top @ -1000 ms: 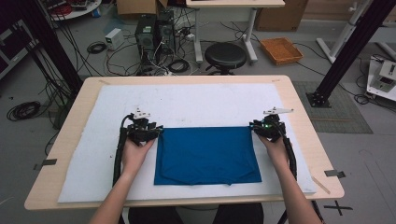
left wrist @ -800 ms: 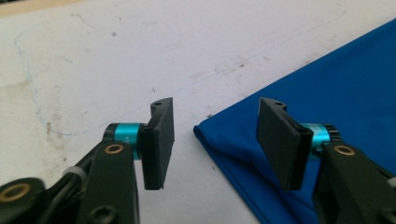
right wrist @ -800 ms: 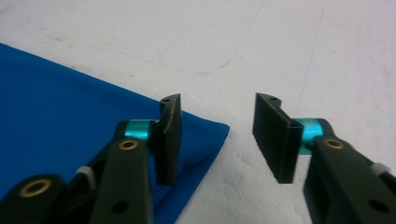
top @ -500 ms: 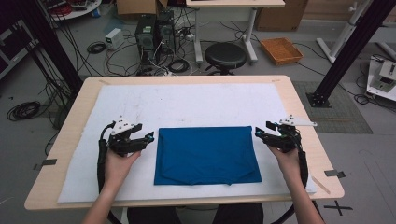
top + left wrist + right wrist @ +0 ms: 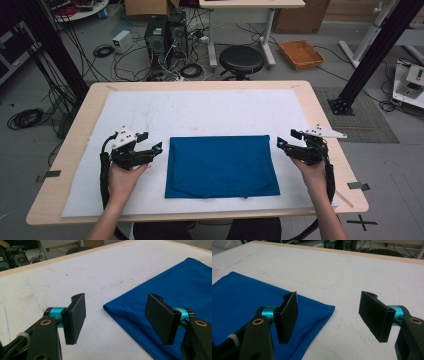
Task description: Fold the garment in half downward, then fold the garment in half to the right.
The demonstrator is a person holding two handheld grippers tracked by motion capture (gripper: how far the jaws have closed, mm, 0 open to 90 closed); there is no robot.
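Grey floor [image 5: 30, 75] — cables [image 5: 22, 118], black stool [image 5: 241, 59], desk legs [image 5: 270, 35]

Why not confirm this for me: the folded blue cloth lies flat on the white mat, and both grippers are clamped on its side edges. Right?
Not quite. The blue cloth does lie folded on the white mat, but the left gripper and right gripper stand open, clear of its edges, jaws having just opened, as the high view shows.

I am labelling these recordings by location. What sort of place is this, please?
Probably a robotics or recording lab. Computer towers and loose cables sit on the floor, black frame posts stand around a wooden table, and a folded blue cloth lies on its white mat.
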